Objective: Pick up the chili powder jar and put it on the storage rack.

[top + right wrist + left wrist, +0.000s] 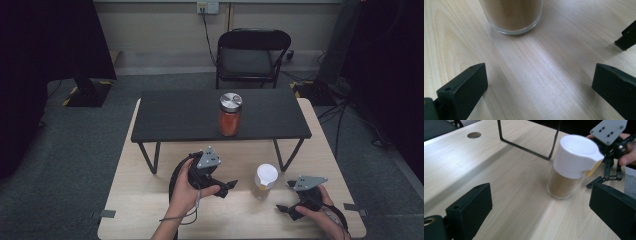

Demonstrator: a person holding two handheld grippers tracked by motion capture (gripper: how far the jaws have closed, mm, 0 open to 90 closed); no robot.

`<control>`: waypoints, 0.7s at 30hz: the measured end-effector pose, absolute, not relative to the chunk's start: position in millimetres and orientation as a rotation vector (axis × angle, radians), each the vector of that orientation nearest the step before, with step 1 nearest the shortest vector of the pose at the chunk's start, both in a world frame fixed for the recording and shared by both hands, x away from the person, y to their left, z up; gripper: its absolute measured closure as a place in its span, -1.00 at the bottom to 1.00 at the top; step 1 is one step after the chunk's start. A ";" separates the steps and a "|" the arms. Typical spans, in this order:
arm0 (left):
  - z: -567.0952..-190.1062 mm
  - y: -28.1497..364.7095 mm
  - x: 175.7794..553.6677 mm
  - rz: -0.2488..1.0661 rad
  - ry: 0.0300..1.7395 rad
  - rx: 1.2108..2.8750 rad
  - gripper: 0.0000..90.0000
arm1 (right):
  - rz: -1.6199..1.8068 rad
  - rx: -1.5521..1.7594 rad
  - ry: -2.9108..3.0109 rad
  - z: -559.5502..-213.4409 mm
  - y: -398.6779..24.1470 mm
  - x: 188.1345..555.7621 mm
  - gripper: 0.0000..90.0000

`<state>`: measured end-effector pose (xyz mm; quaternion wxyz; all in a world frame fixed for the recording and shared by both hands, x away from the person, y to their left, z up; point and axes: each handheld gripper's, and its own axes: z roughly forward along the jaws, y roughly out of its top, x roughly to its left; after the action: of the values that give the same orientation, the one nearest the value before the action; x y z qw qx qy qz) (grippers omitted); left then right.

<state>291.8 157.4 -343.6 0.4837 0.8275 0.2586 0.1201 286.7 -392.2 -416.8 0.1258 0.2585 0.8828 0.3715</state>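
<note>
A light wooden table (140, 200) takes up the near part of the scene, standing on grey carpet (60, 165). On its far half stands a low black shelf (180, 117) on thin wire legs, and beyond the table a black folding chair (250, 57) waits against the wall.

On the shelf, right of its middle, stands a jar with a metal lid (230, 114) and orange-red contents, upright and well apart from both grippers.

On the bare wood nearer the person, right of centre and just in front of the shelf's right leg, stands the glass jar with the white cap (265, 181). It is upright, holds a tan powder, and its cap has a small pouring lip with a yellow edge, seen clearly from the left gripper view (574, 165).

The left gripper (227, 186) is held to the left of this jar, its jaws pointing right toward it. They stand wide apart with nothing but table between them; the jar is near but not touched. In its own view the jar lies ahead, between the two black jaws' lines.

The right gripper (285, 197) sits to the right of the jar and slightly nearer, pointing left. Its jaws are also spread wide and empty; the right gripper view shows the jar's glass base (511, 17) just ahead, apart from the jaws.
</note>
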 end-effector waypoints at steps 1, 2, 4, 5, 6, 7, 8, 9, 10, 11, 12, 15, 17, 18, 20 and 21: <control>-345.7 157.3 291.7 0.293 0.632 2.018 -0.91 | 1.082 0.754 2.571 -416.8 -392.1 286.7 -1.00; -345.7 157.3 291.7 0.293 0.632 2.018 -0.91 | 1.082 0.754 2.571 -416.8 -392.1 286.7 -1.00; -348.7 157.1 291.9 0.290 0.639 2.020 -0.91 | 1.082 0.753 2.571 -416.7 -392.2 286.7 -1.00; -350.5 157.0 291.7 0.291 0.643 2.022 -0.91 | 1.082 0.753 2.571 -416.8 -392.2 286.7 -1.00; -351.5 156.9 291.6 0.290 0.645 2.024 -0.91 | 1.082 0.753 2.571 -416.8 -392.1 286.7 -1.00; -353.2 157.0 291.3 0.294 0.647 2.027 -0.91 | 1.082 0.753 2.571 -416.8 -392.1 286.7 -1.00; -355.0 157.1 290.9 0.294 0.651 2.026 -0.91 | 1.082 0.753 2.571 -416.8 -392.2 286.7 -1.00; -356.6 157.2 290.6 0.294 0.652 2.028 -0.91 | 1.082 0.753 2.571 -416.8 -392.1 286.7 -1.00; -358.1 157.0 290.1 0.297 0.656 2.032 -0.91 | 1.082 0.753 2.571 -416.8 -392.1 286.7 -1.00; -359.4 157.0 289.9 0.297 0.659 2.034 -0.91 | 1.082 0.754 2.571 -416.8 -392.1 286.7 -1.00; -361.1 157.1 289.7 0.297 0.663 2.036 -0.91 | 1.082 0.753 2.571 -416.8 -392.2 286.7 -1.00; -365.8 157.6 289.5 0.299 0.674 2.047 -0.91 | 1.082 0.753 2.571 -416.8 -392.1 286.7 -1.00; -369.1 158.5 289.3 0.297 0.682 2.048 -0.91 | 1.082 0.753 2.571 -416.8 -392.2 286.7 -1.00; -370.7 158.8 289.0 0.296 0.688 2.047 -0.91 | 1.082 0.753 2.571 -416.8 -392.2 286.7 -1.00; -373.4 159.2 288.4 0.300 0.694 2.051 -0.91 | 1.082 0.753 2.571 -416.8 -392.1 286.7 -1.00; -374.5 159.3 288.3 0.300 0.697 2.054 -0.91 | 1.082 0.753 2.571 -416.8 -392.1 286.7 -1.00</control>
<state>288.3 159.3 -374.5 0.4582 0.8338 0.2827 0.1217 286.7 -392.1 -416.8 0.1257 0.2587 0.8828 0.3714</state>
